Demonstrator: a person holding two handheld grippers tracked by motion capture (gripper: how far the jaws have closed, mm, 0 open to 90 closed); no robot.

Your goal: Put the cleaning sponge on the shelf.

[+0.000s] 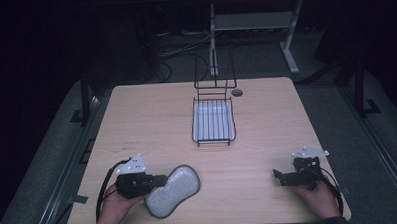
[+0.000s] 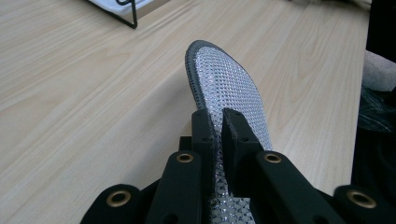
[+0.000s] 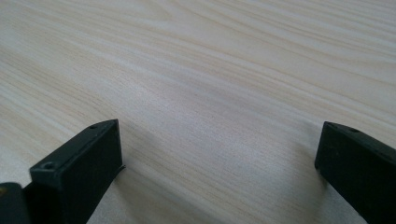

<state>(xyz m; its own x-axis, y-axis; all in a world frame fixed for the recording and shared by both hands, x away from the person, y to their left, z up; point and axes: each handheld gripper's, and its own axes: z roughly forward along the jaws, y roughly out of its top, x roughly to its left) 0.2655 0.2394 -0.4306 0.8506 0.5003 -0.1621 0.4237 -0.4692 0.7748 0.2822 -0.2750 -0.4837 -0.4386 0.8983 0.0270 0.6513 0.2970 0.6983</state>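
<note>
— So we have the left gripper (image 2: 217, 123) pinching the sponge pad (image 1: 172, 190) by its edge, near the table's (image 1: 151, 118) front-left.
— Thin grip; we could drop it lifting. Our right gripper (image 3: 219, 158) gapes wide, empty.

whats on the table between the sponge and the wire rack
Nothing: in the high view, bare wood separates the sponge from the wire rack.
</note>
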